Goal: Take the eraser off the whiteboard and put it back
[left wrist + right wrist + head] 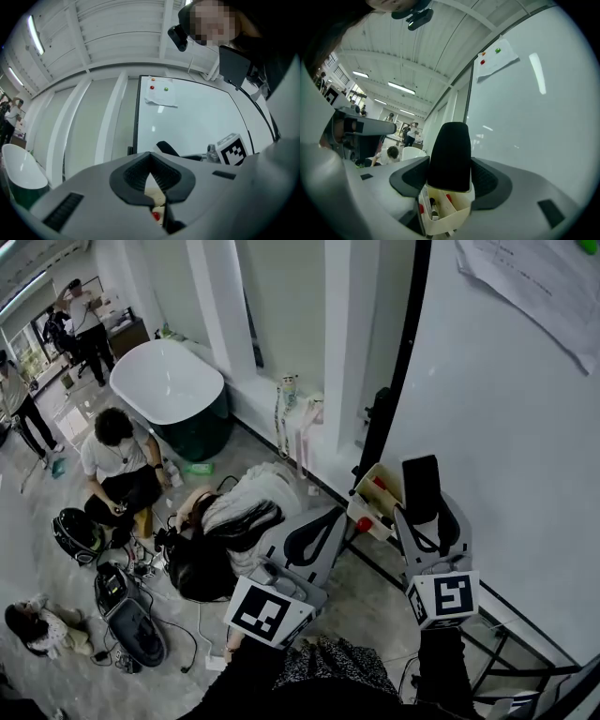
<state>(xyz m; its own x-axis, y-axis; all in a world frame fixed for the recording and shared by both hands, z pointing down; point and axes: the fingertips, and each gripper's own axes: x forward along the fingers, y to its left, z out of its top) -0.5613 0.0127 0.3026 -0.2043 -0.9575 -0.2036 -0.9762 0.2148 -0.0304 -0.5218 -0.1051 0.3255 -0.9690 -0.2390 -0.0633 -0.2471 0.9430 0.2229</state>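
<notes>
The black eraser stands upright between the jaws of my right gripper, which is shut on it, close in front of the whiteboard. In the right gripper view the eraser fills the gap between both pads, with the whiteboard to its right. A cream marker tray with red markers hangs at the board's lower edge, just left of the eraser. My left gripper hovers lower left of the tray, shut with nothing in it. In the left gripper view its tips meet.
A paper sheet is pinned to the board with a red and a green magnet. Below, people sit on the floor among cables and gear. A white bathtub stands behind them. The board's black frame and stand legs are close by.
</notes>
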